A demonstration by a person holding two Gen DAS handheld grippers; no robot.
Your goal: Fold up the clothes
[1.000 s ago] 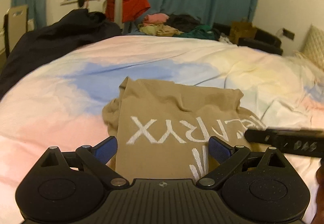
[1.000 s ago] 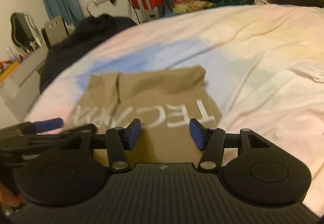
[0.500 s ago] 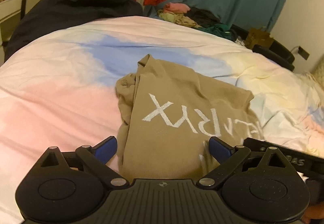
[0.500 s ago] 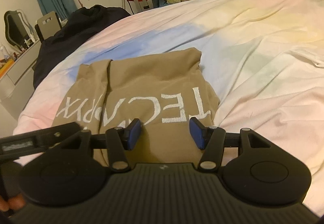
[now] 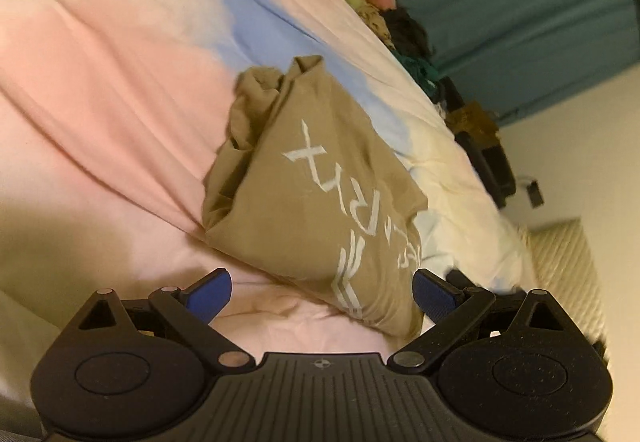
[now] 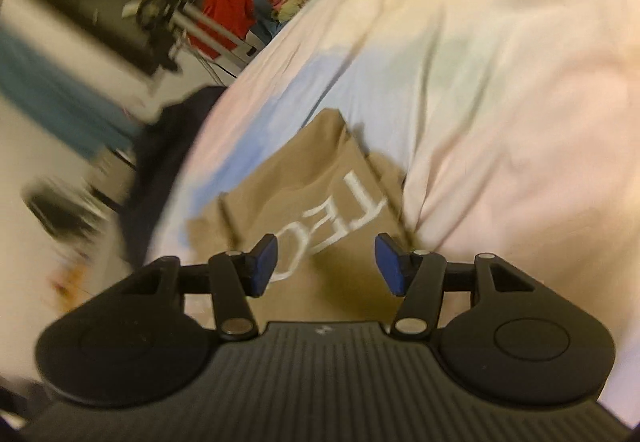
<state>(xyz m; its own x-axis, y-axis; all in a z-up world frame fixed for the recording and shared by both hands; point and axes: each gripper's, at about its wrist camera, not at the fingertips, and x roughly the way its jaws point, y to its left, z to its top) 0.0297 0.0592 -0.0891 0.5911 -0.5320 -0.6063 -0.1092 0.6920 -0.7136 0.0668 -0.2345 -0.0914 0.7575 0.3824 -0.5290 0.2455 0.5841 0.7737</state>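
Just ahead of both spread-apart hand-held grippers, left [image 5: 322, 292] and right [image 6: 326, 264], the tan shirt [image 5: 320, 194] lies part-folded on the bed [image 5: 100, 82]. Best to slide each under a near corner, pinch all layers, then fold away evenly.

White block lettering runs across the tan folded shirt [image 5: 320, 178], upside down to both cameras. The left wrist view shows "RYX"; the right wrist view shows "TEC". The rest is too blurred to read.
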